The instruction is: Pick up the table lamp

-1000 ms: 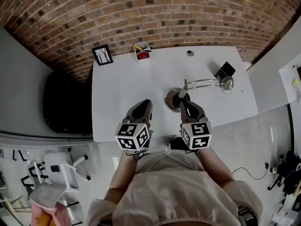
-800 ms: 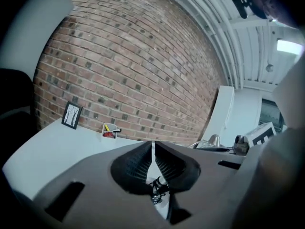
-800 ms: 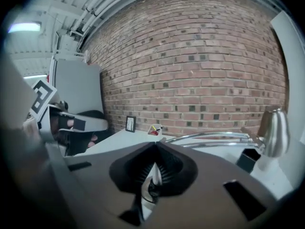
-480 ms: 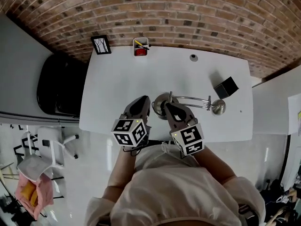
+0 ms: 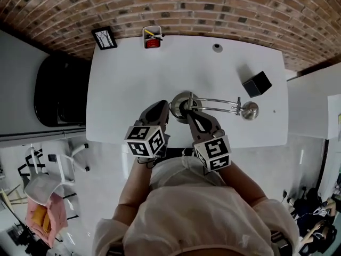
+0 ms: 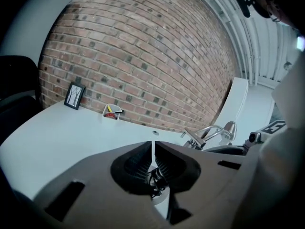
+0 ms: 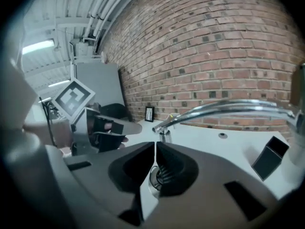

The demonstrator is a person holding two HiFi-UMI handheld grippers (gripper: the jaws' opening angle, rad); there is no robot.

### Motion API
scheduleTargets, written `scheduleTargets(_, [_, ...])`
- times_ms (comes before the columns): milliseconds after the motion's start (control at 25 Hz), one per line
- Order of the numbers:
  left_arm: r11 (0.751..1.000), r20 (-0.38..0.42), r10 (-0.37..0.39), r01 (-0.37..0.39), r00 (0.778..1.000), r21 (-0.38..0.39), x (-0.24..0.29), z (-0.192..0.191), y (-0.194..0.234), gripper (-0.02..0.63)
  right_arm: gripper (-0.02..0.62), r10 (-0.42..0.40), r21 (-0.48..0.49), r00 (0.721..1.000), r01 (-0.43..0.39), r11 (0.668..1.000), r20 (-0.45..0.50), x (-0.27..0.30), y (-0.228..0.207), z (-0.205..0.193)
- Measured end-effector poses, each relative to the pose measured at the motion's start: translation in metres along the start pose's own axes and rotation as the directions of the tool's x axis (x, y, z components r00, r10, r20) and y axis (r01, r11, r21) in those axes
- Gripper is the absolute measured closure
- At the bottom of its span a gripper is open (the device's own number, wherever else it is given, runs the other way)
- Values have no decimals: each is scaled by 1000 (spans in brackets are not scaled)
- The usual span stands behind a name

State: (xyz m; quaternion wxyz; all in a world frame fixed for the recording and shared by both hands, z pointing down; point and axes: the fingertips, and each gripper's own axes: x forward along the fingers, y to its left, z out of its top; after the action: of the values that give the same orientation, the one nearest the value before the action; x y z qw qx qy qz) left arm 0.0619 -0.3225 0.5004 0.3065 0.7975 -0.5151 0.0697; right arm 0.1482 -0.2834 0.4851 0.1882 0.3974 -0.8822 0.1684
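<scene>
The table lamp (image 5: 213,103) stands on the white table (image 5: 128,84): a round metal base, a chrome arm running right, a small silver head. My left gripper (image 5: 162,107) is shut and empty, its tip just left of the base. My right gripper (image 5: 189,114) is also shut and empty, its tip at the base's near edge below the stem. In the right gripper view the chrome arm (image 7: 228,109) arches over the shut jaws of the right gripper (image 7: 155,144). The left gripper view shows the lamp (image 6: 209,133) to the right of the left gripper (image 6: 152,144).
A black cube (image 5: 257,84) sits beyond the lamp head. At the table's far edge by the brick wall stand a small picture frame (image 5: 104,37), a pen cup (image 5: 152,38) and a small round grommet (image 5: 217,47). A black chair (image 5: 58,95) is left of the table.
Both grippers have moved forward and down towards the lamp base, and they stay shut. The lamp has not moved on the table.
</scene>
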Motion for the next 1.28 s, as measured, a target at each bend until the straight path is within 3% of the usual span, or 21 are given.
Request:
scheduleTargets(280, [999,-101,-40,38,994,-21,3,-38,14,574,549,-132,49,991,133,990,-11,11,-15,-9])
scheduleTargets(360, [999,-123,-47,45,991,-21,6,-46,17,574,432,-128,57,992,128,990,-10,18,-14,-8])
scheduleTargets(400, [999,-133,-49,46,990,-22,7,-51,19,574,423,-124,55,992,125,991,-15,22,-13,-7])
scheduleTargets(640, [996,-173,-77,68,982,-58,9,-65,22,574,423,-158,27,987,158,987,-20,42,-20,-4])
scheduleTargets(840, [995,-205,-76,60,976,-85,14,-75,30,574,425,-165,32,984,163,986,70,57,-26,14])
scheduleTargets(1040, [993,-225,-85,64,971,-97,18,-86,31,574,425,-180,41,981,177,983,76,68,-30,16])
scheduleTargets(1280, [991,-242,-84,55,967,-124,20,-95,34,574,516,-254,8,962,254,967,99,69,-36,19])
